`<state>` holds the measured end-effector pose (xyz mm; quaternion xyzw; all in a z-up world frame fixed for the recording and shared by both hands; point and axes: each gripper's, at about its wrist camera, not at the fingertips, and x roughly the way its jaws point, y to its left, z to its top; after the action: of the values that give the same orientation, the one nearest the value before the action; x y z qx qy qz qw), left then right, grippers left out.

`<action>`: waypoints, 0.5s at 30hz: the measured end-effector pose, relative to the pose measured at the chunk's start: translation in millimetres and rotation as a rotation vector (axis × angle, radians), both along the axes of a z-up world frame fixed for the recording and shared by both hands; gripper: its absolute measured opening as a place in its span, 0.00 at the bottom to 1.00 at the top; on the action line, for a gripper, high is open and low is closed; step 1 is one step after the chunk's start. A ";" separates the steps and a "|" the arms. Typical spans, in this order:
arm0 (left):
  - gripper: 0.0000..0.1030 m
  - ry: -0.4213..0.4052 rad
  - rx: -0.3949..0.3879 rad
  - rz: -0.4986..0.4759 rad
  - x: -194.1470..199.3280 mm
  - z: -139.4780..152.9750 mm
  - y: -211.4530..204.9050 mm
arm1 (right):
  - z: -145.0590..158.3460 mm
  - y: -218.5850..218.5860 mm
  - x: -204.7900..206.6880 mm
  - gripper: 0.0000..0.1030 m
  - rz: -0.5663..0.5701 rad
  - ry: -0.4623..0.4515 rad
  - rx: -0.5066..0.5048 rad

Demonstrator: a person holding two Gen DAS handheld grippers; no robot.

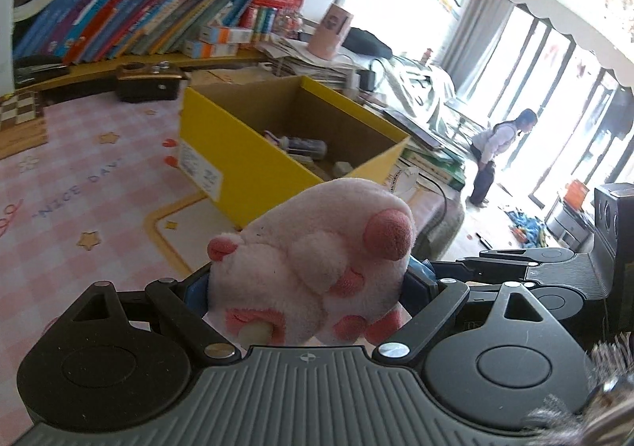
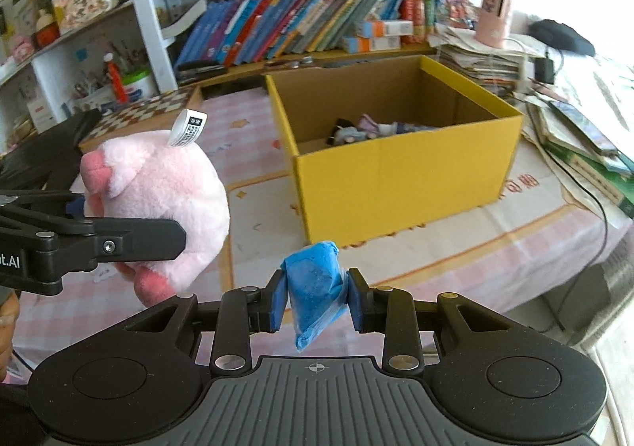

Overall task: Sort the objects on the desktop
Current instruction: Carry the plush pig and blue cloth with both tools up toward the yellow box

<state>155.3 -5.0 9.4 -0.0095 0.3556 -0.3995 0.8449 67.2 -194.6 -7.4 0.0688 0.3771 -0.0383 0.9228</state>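
- Pink-checked cloth covers the table (image 2: 455, 248) beneath both loads.
- Right gripper (image 2: 316, 301) pinches a blue packet (image 2: 315, 287); left gripper (image 1: 307, 287) clamps a pink plush pig (image 1: 317, 252).
- Carry each above the yellow box (image 2: 396, 184) rim before releasing, one after the other, so neither snags the wall.

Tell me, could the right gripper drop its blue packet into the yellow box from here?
Probably yes. The right gripper holds the blue packet, the yellow box stands open-topped just ahead, and nothing lies between.
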 end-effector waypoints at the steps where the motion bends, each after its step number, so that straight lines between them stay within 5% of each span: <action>1: 0.87 0.000 0.001 -0.010 -0.8 0.2 -3.9 | -0.3 -3.0 -1.5 0.30 -0.007 0.001 0.000; 15: 0.87 0.005 0.011 -0.063 -10.4 4.6 -48.8 | -0.1 -38.7 -10.7 0.30 -0.043 0.007 0.008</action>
<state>144.8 -53.8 14.0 0.0054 0.3598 -0.4238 0.8312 56.5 -233.3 -7.5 0.0807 0.3792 -0.0568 0.9201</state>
